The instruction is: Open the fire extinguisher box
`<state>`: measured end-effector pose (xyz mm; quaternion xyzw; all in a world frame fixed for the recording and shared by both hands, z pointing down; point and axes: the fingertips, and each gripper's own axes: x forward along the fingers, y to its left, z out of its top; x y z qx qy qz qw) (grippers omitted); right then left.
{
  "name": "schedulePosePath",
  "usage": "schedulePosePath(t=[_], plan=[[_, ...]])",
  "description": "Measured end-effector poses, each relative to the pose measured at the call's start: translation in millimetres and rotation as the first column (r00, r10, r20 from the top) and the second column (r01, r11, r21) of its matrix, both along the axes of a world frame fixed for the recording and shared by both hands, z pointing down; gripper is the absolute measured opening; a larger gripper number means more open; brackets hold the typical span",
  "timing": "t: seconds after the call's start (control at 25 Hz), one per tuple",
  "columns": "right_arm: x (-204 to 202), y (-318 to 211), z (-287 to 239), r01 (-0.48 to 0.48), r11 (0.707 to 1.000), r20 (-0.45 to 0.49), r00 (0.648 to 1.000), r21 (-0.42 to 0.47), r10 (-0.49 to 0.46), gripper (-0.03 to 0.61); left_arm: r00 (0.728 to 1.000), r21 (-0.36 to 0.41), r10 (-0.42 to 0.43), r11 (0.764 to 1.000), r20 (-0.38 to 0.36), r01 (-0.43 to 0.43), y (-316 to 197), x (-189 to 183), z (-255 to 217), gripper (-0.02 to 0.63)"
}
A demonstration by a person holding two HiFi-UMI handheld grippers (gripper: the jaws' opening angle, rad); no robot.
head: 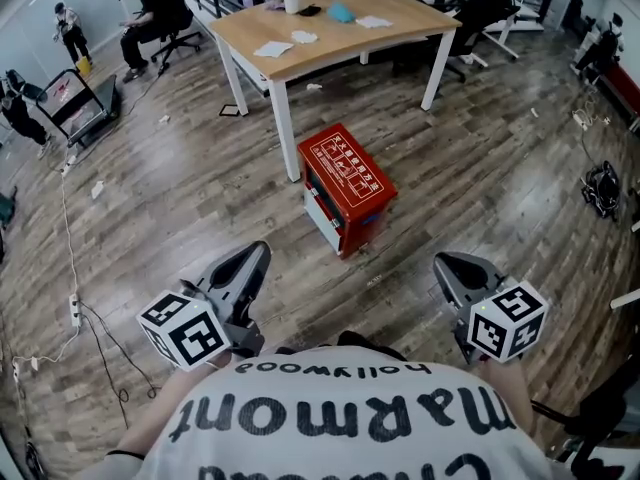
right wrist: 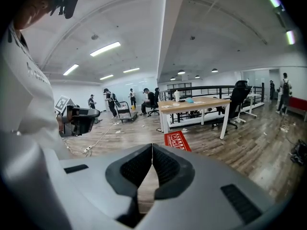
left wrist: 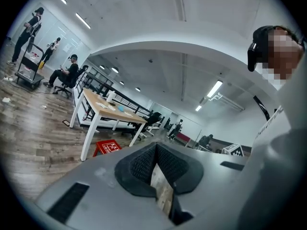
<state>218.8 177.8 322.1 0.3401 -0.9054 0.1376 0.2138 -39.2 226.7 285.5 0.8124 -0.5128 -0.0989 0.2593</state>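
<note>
Both left gripper (head: 258,253) and right gripper (head: 446,263) carry jaws closed and empty, probably because the fire extinguisher box (head: 345,183) sits farther off.

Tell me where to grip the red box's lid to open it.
Probably the lid edge above the pale front panel, coming from the near left: that face of the box looks like its front. No handle or hinge shows, so check first.

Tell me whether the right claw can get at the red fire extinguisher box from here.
Probably, though not yet. The right claw, shut and empty, is held well short of the fire extinguisher box on the floor by the table leg. Only bare floor lies between, so nothing blocks the approach.
</note>
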Motion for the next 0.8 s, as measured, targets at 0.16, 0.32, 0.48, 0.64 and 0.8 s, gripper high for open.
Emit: schedulePosePath(t=[0.16, 0.32, 0.48, 0.64, 0.8], plan=[[0.2, -7.5, 1.7, -0.004, 1.000, 0.012, 1.000, -0.005, 0.004, 0.009, 1.000, -0.008, 0.003, 1.000, 0.019, -0.003, -0.4, -1.7, 1.6, 0.006], [-5.8, -9.6, 3.1, 0.012, 1.000, 0.017, 1.000, -0.009, -0.012, 0.009, 1.000, -0.021, -0.028, 0.999, 0.013, 0.028, 1.2, -9.9, 1.4, 0.006], [-8.1, -8.8, 8.6, 0.023, 1.000, 0.014, 1.000, -0.013, -0.022, 0.009, 0.999, -0.013, -0.037, 0.999, 0.016, 0.037, 0.4, -12.1, 3.2, 0.006], [-3.1, -8.7, 9.9, 0.009, 1.000, 0.008, 1.000, -0.008, -0.009, 0.009, 0.999, -0.002, -0.012, 1.000, 0.029, 0.012, 1.1, -6.1, 3.4, 0.006], [-0.9, -6.6, 13.1, 0.002, 1.000, 0.014, 1.000, -0.016, -0.001, 0.009, 0.999, -0.005, -0.011, 1.000, 0.032, 0.011, 4.1, -4.9, 3.5, 0.006]])
